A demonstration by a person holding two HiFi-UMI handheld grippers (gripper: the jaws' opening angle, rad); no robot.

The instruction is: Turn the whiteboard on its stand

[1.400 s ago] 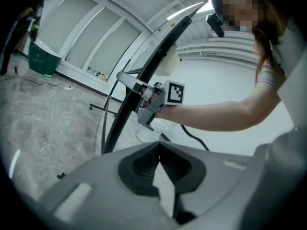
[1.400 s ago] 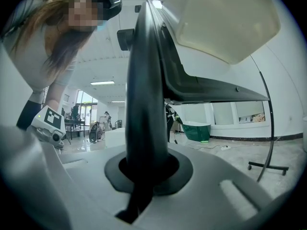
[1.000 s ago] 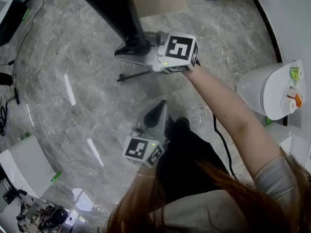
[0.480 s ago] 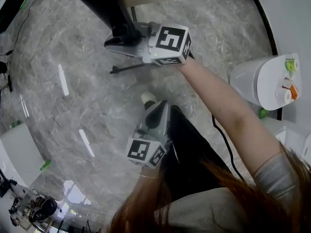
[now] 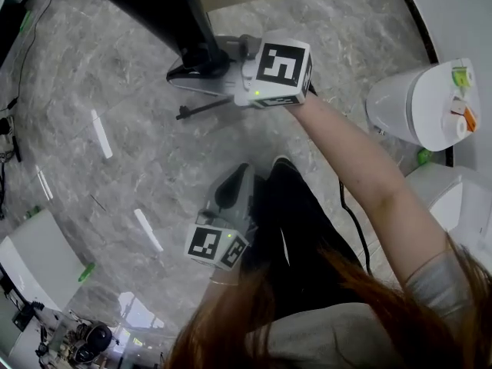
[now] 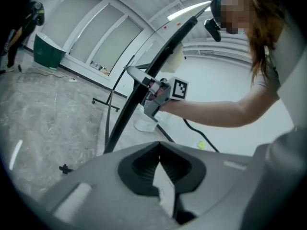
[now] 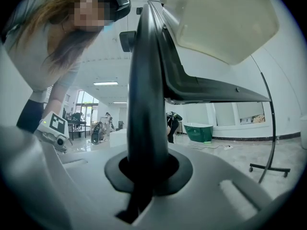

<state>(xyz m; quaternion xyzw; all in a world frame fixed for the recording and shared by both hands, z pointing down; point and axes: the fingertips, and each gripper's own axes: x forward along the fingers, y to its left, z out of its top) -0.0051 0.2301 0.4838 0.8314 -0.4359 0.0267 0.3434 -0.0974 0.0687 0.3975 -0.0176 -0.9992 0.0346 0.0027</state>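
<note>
The whiteboard's black frame (image 5: 173, 10) runs in from the upper left of the head view. My right gripper (image 5: 201, 66) is shut on its edge, marker cube toward the person. In the right gripper view the black frame (image 7: 146, 80) rises straight out of my right gripper (image 7: 146, 176), held between the jaws. The stand's thin black leg (image 5: 204, 110) lies on the floor below. My left gripper (image 5: 237, 177) hangs lower by the person's legs, shut and holding nothing. The left gripper view looks past my left gripper (image 6: 159, 146) at the tilted frame (image 6: 136, 104) and the right gripper (image 6: 153, 92) on it.
White round pedestals (image 5: 415, 110) carrying small coloured items stand at the right. A black cable (image 5: 350, 221) trails on the grey marble floor. A white table corner (image 5: 31, 264) is at the lower left. A green bin (image 6: 48, 51) sits by the far wall.
My right gripper stays shut on the frame edge and has barely shifted. My left gripper has sunk slightly down and left. The person's foot has stepped back out of sight.
</note>
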